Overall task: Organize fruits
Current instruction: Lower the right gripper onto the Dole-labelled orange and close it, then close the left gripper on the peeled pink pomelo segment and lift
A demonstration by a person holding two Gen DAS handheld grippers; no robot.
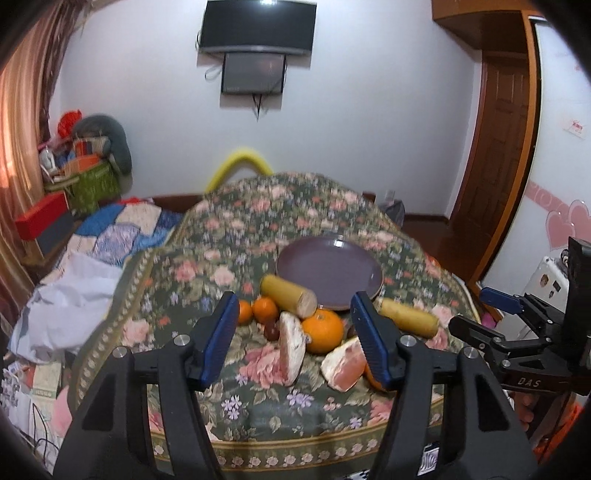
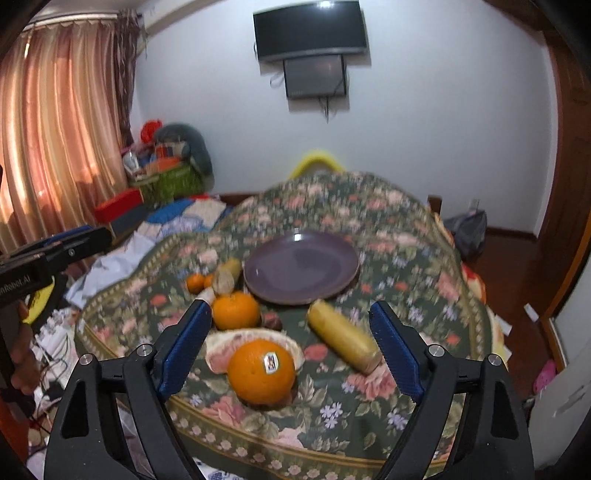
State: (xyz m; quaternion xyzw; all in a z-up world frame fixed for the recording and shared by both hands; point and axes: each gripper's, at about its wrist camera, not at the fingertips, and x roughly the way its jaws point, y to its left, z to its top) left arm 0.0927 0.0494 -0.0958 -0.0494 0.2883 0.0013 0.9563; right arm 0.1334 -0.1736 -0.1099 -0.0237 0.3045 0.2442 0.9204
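Note:
A round table under a floral cloth bears an empty purple plate and a cluster of fruit. My left gripper hangs open above it. Under and beyond its fingers lie an upright pomelo wedge, a big orange, a second wedge, two tangerines and two yellow stalk pieces. My right gripper is open too. A stickered orange lies low between its fingers, untouched, and a yellow piece sits by the right finger. The plate is beyond.
A bed with quilts and a green basket is left of the table. A wooden door and dark floor are to the right. A television hangs on the far wall. The other gripper shows at the left edge.

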